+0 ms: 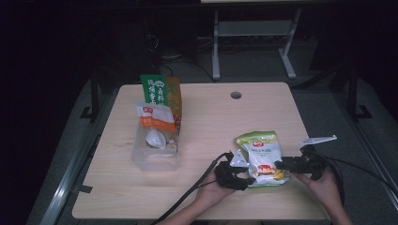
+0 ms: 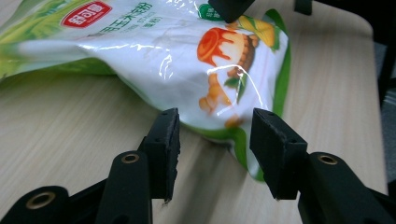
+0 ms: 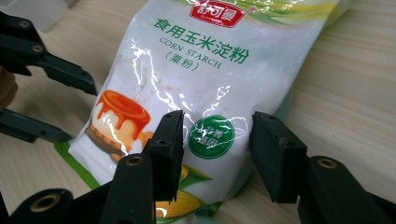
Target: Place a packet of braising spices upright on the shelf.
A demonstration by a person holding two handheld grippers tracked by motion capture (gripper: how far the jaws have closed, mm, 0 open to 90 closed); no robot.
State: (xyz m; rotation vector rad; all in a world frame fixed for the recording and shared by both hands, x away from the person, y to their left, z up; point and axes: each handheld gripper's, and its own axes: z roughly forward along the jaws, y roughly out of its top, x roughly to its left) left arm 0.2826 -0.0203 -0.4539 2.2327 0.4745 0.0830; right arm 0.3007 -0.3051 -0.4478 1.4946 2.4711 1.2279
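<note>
A white and green bag of corn starch [image 1: 263, 157] [image 2: 154, 51] [image 3: 210, 70] lies flat on the wooden table [image 1: 211, 117], near the front right. My left gripper [image 1: 248, 178] [image 2: 215, 135] is open at the bag's near corner, and that green-edged corner reaches into the gap between its pads. From the right comes my right gripper [image 1: 280, 164] [image 3: 217, 140], also open. One jaw is over the bag's printed face and the other is at its side edge. The left gripper [image 3: 81, 112] appears across the bag in the right gripper view.
A clear plastic bin [image 1: 155, 157] stands at the left of the table with a white and orange packet [image 1: 155, 117] in it. A tall green and orange packet [image 1: 159, 91] leans behind. A cable hole [image 1: 236, 95] is near the far edge. Cables trail off the front.
</note>
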